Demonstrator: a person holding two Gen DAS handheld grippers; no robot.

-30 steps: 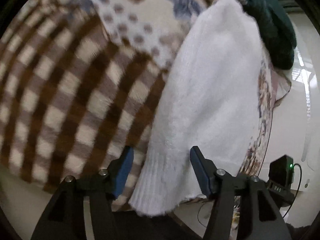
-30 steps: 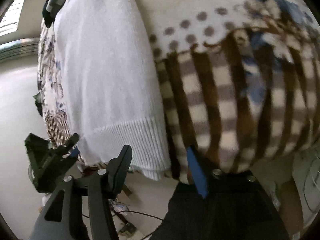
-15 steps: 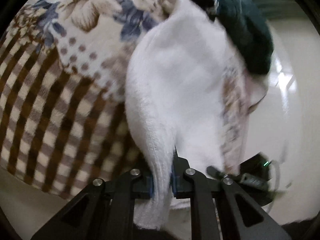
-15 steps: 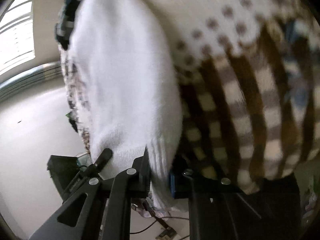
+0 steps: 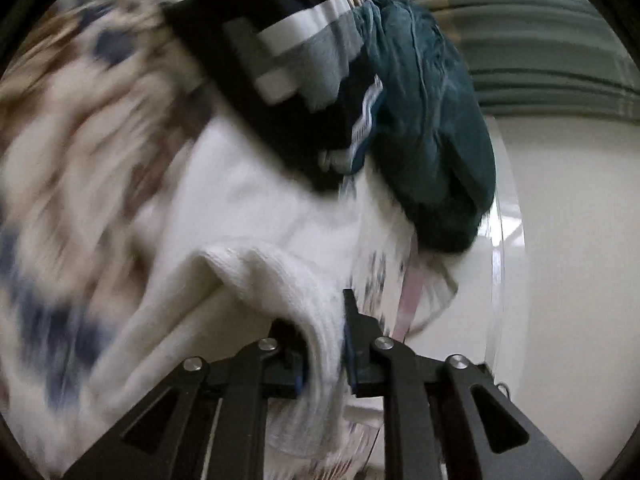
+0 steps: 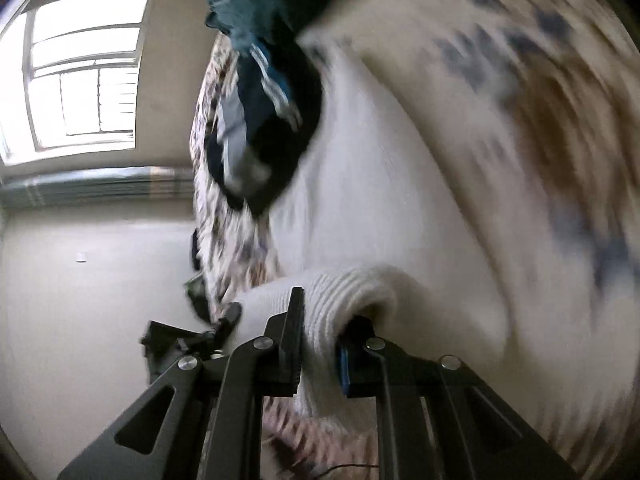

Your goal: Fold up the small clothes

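Note:
A white knit sweater (image 5: 256,208) lies on a floral and checked blanket (image 5: 72,152). My left gripper (image 5: 324,352) is shut on the sweater's ribbed hem, which curls up over the rest of the garment. In the right wrist view the same sweater (image 6: 380,184) shows, and my right gripper (image 6: 320,344) is shut on the other end of the ribbed hem, lifted and rolled forward. The other gripper (image 6: 188,340) shows at the lower left of that view.
A dark navy garment with grey and white stripes (image 5: 280,64) and a teal garment (image 5: 432,120) lie at the far end of the sweater, also in the right wrist view (image 6: 264,120). The blanket's edge (image 6: 224,240) drops to a pale floor (image 6: 100,300). A window (image 6: 80,80) is beyond.
Both grippers closed on the sweater's ribbed hem and have since lifted it and carried it forward over the sweater toward the dark garments. The views are blurred by motion.

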